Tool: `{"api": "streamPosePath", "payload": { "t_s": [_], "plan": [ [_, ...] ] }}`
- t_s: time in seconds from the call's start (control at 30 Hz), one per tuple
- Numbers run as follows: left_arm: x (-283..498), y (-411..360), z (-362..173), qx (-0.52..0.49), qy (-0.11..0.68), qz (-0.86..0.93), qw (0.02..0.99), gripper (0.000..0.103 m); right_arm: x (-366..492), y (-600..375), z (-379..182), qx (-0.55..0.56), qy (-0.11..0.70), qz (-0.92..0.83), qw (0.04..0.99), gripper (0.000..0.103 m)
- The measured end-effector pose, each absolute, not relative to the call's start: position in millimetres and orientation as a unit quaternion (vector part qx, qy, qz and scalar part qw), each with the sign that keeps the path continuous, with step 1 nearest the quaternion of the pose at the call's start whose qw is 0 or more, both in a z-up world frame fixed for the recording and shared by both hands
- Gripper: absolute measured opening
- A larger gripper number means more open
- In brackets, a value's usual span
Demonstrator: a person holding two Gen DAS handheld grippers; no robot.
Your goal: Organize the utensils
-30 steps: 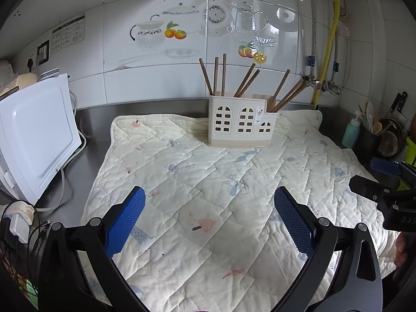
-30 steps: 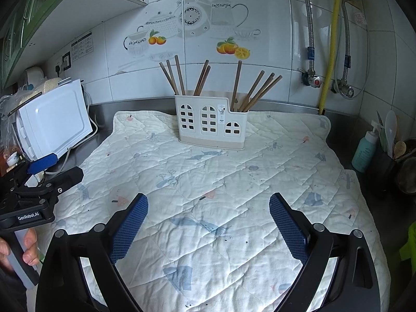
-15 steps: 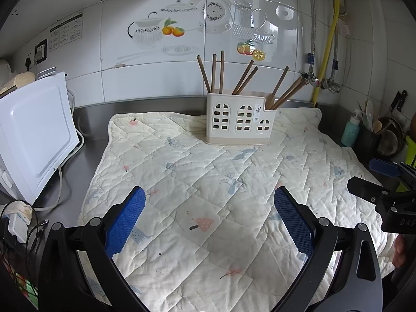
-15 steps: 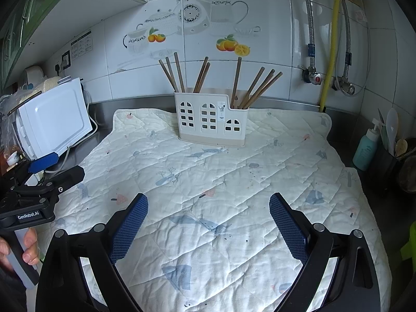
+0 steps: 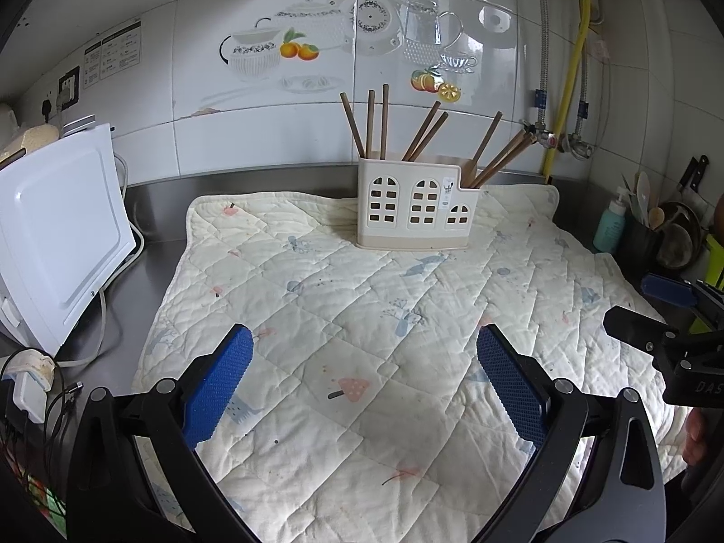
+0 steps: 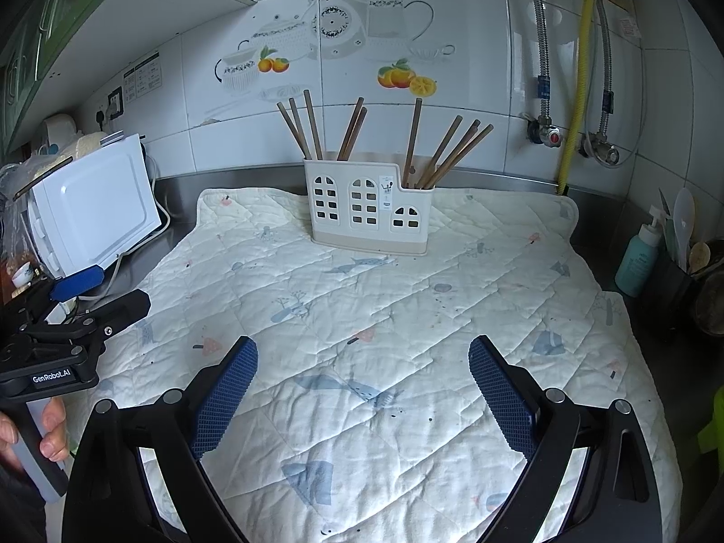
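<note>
utensil holder [image 5: 418,208] with chopsticks [image 5: 382,122] sits upper centre on the quilted mat [image 5: 362,316], slightly farther than before; left gripper [image 5: 362,380] and right gripper [image 6: 362,389] both spread, empty; chopstick bases hidden inside.

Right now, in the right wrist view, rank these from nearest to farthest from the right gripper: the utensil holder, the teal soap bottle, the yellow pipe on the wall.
From the right gripper, jaws open over the quilted mat:
1. Utensil holder, straight ahead at the mat's back edge.
2. Teal soap bottle, far right, off the mat; close to the holder's distance, so that order is not firm.
3. Yellow pipe, back right on the wall.
</note>
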State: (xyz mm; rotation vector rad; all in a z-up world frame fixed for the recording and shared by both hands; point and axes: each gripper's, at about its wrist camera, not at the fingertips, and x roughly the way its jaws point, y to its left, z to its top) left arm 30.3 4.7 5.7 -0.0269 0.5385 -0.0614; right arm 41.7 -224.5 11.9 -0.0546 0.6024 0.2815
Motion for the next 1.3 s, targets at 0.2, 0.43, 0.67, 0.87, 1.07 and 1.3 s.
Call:
{"api": "streamPosePath", "payload": {
  "t_s": [0.2, 0.43, 0.67, 0.87, 1.07, 1.3],
  "plan": [
    [31.1, 3.7, 5.0, -0.012, 0.267, -0.032, 0.963, 0.098, 41.8, -223.8, 12.0, -0.026, 0.296, 0.138, 0.945, 0.091],
    [32.1, 5.1, 3.3, -0.027, 0.274, -0.053, 0.960, 0.098, 41.7, -222.6, 10.7, -0.027, 0.296, 0.140, 0.944, 0.091],
    [31.1, 4.3, 4.4, -0.023, 0.271, -0.056, 0.961, 0.098, 41.5, -222.7, 11.0, -0.027, 0.296, 0.140, 0.945, 0.091],
    [30.0, 4.8, 6.1, -0.021, 0.267, -0.054, 0.962, 0.098, 41.3, -222.9, 10.8, -0.026, 0.296, 0.141, 0.944, 0.091],
    [30.2, 3.3, 6.5, -0.017, 0.266, -0.055, 0.962, 0.098, 41.4, -222.0, 10.6, -0.027, 0.296, 0.141, 0.944, 0.091],
    [30.3, 1.5, 6.5, -0.012, 0.266, -0.051, 0.962, 0.098, 41.5, -221.9, 10.5, -0.026, 0.296, 0.141, 0.944, 0.091]
  ]
}}
